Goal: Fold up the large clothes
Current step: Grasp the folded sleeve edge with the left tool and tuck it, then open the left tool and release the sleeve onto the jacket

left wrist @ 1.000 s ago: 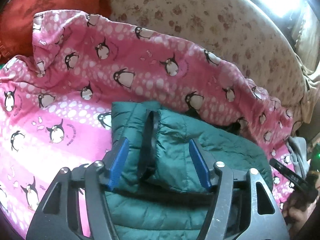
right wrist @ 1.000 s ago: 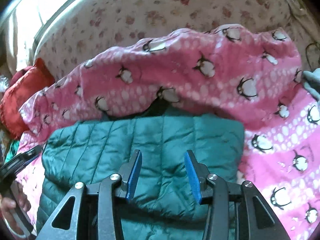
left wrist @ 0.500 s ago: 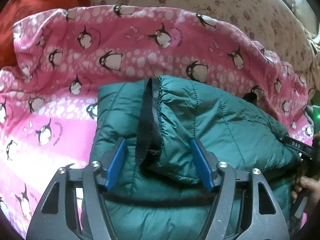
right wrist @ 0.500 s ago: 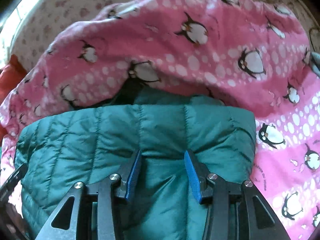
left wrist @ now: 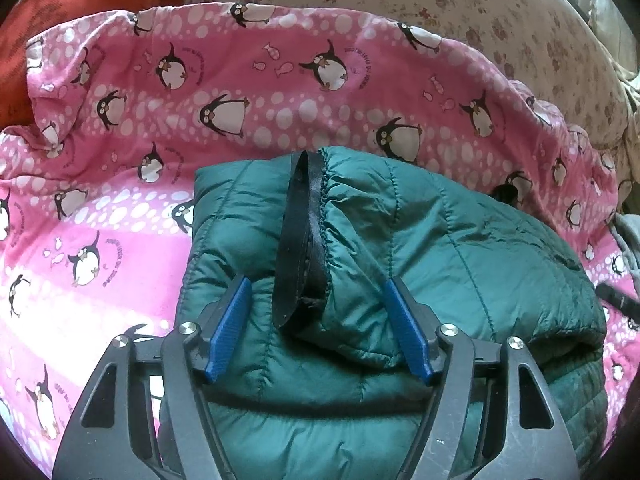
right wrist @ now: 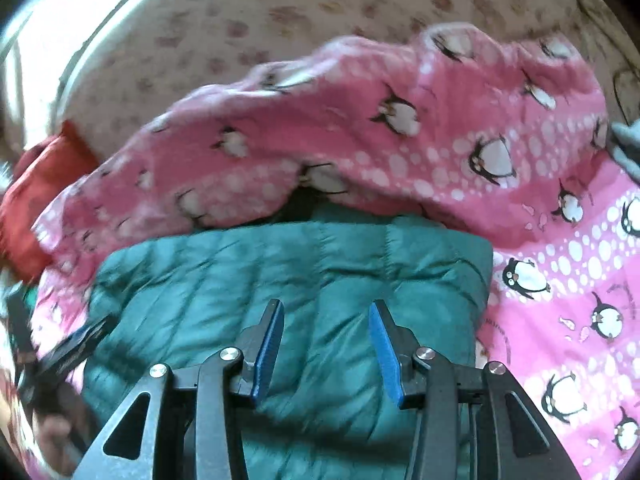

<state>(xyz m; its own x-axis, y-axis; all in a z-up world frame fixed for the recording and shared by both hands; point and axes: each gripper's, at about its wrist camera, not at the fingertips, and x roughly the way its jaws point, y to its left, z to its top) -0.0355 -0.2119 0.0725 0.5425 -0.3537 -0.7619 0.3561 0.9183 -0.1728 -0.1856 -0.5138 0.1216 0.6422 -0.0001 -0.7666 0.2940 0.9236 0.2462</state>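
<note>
Both the left gripper point(left wrist: 316, 328) and right gripper point(right wrist: 326, 348) gape wide, holding nothing, over the folded green quilted jacket point(left wrist: 420, 264), its far edge tucked under the pink penguin-print blanket point(right wrist: 360, 140).

Bright daylight glare at upper corners, fisheye-curved dark edges, right wrist view motion-blurred.

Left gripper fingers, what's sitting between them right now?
In the left wrist view, the green puffer jacket bunches between the left gripper's open fingers, with its black strap.
</note>
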